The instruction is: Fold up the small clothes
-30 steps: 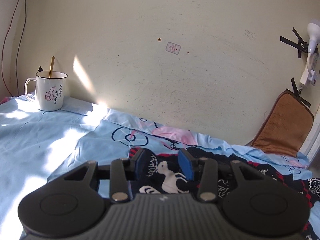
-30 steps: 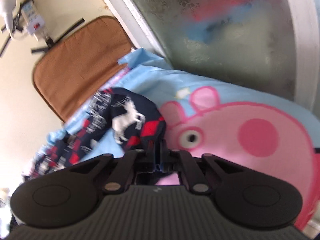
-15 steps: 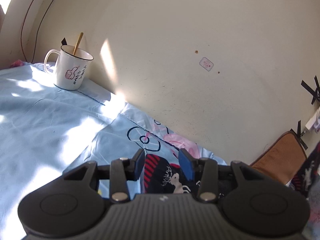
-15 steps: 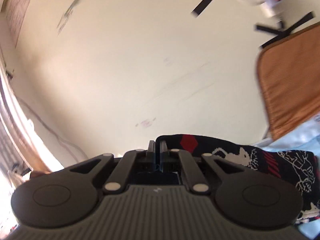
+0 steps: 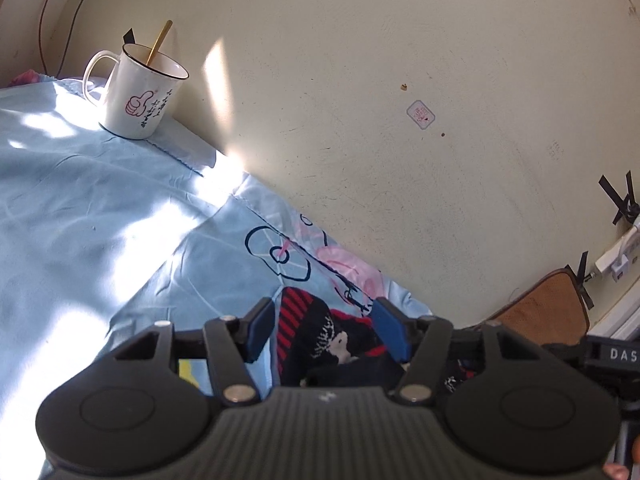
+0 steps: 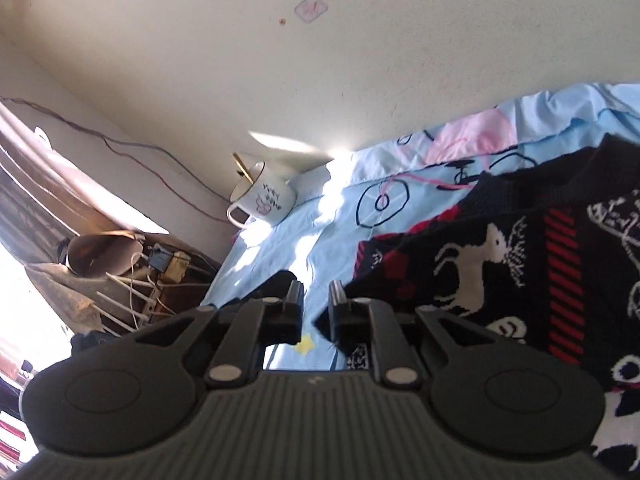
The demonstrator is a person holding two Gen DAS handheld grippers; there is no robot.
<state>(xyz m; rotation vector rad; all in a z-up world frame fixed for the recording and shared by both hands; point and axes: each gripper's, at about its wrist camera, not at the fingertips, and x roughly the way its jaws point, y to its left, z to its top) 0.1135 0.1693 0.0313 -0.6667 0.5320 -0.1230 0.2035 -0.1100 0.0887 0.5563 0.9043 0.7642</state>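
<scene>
Your left gripper jaws are opening astride the reindeer sweater near the bed's wall edge; your right gripper jaws part, holding nothing.

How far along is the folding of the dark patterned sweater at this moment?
Done: the sweater lies doubled over itself on the blue sheet. In hand: the left gripper is opening with knit between its fingers, and the right gripper is opening beside the sweater's edge, nothing between its fingers. Left: probably further folds and tidying.
</scene>
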